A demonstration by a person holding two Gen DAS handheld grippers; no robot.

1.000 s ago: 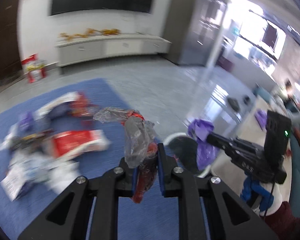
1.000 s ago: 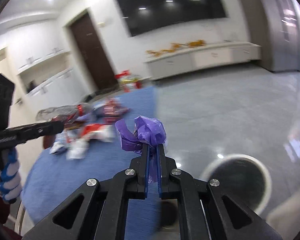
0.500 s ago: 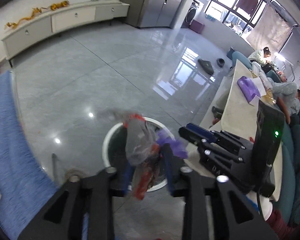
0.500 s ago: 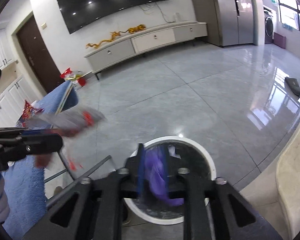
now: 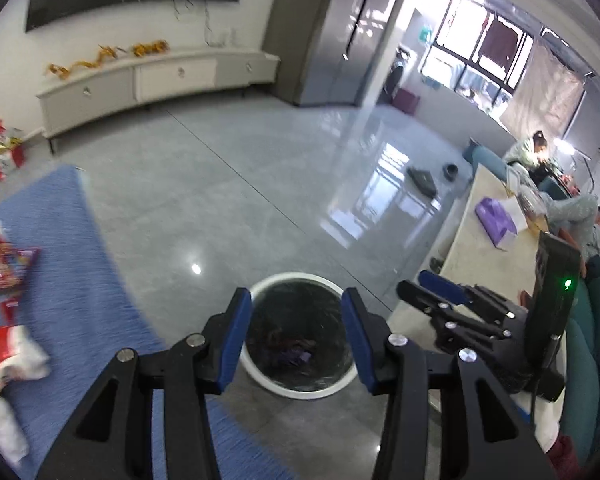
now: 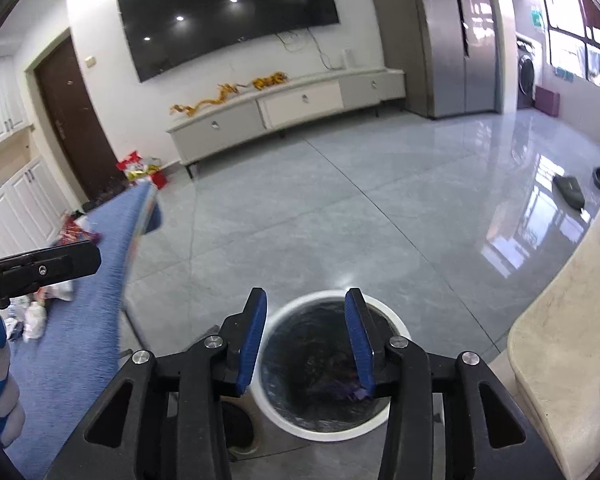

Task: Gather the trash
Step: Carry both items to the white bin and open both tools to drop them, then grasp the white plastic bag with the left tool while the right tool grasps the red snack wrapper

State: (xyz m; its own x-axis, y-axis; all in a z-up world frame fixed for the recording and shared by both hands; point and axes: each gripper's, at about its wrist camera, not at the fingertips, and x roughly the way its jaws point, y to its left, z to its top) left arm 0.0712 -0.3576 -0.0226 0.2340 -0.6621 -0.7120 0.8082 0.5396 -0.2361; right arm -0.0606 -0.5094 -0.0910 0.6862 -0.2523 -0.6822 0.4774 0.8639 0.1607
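Both grippers hang over the bin (image 5: 300,390) so dropped trash lands inside. Left gripper (image 5: 296,338) and right gripper (image 6: 306,338) have just been opening: jaws spread, nothing between them. Purple scrap (image 6: 350,392) lies in the bin. More wrappers (image 5: 8,350) wait on the blue mat (image 5: 72,264). Counter (image 6: 560,344) sits just beside the bin; nothing blocks the way.

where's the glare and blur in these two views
Left wrist view: window glare washes over the floor, and the blue rug and wrappers at the left edge are smeared. Right wrist view: glare sits on the floor at right, the rug edge is blurred, and the TV reflects ceiling lights.
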